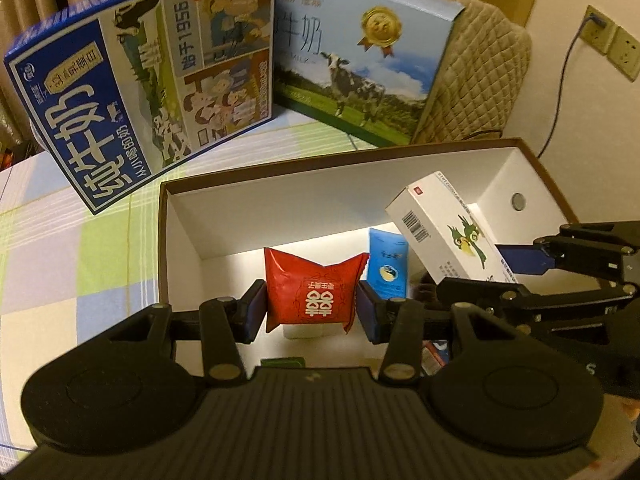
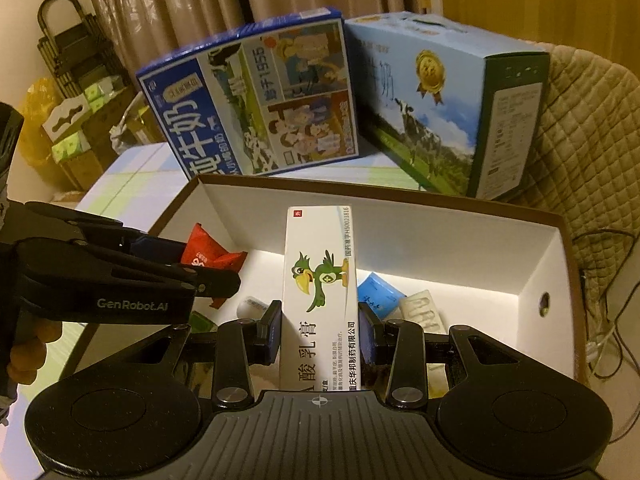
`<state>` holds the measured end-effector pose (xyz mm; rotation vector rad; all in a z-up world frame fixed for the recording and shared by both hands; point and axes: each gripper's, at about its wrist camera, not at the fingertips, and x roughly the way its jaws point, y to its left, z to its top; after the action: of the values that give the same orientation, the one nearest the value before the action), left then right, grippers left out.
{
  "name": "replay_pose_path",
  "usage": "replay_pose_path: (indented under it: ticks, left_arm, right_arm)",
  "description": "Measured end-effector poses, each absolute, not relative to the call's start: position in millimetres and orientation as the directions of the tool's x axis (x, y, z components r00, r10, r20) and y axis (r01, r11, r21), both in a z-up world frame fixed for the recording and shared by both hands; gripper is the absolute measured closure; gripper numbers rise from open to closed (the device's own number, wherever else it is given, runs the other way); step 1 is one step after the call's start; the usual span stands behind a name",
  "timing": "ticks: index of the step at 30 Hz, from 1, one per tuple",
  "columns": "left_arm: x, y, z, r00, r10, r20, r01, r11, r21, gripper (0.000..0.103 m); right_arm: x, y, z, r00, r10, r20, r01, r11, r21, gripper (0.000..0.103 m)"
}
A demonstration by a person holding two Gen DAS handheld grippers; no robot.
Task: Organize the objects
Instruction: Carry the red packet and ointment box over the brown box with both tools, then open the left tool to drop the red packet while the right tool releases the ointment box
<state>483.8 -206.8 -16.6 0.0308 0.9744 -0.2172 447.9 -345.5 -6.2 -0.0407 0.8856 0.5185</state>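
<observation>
Here we held two items over the open box (image 1: 176, 240).
Left tongs (image 1: 312, 306) clamped the red packet (image 1: 314, 288), right tongs (image 2: 320, 334) the ointment carton (image 2: 320, 292), both low in frame, seemingly for dropping in.

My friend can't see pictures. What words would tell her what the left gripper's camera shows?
The left gripper pinches a red snack packet over an open white-lined box. At right, the right gripper holds a white carton with a green bird over the same box, which holds a blue packet. Two milk cartons stand behind.
</observation>
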Motion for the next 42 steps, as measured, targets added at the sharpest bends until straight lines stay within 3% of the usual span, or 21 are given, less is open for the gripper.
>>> replay_pose_path:
  ticks: [11, 19, 42]
  left_arm:
    - [505.3, -203.2, -33.3, 0.520, -0.157, -0.840, 0.181, 0.981, -0.071, 0.059]
    - [510.2, -200.7, -31.0, 0.544, -0.151, -0.826, 0.175, 0.982, -0.064, 0.037]
    - [497.2, -184.6, -7.5, 0.582, -0.118, -0.805, 0.131, 0.990, -0.050, 0.020]
  right_arm:
    - [468.3, -342.1, -23.3, 0.490, 0.424, -0.762, -0.435, 0.876, 0.208, 0.068]
    - [474.2, -341.0, -28.3, 0.481, 0.426, -0.766, -0.431, 0.876, 0.217, 0.068]
    - [478.8, -328.9, -28.7, 0.498, 0.439, -0.748, -0.435, 0.873, 0.222, 0.067]
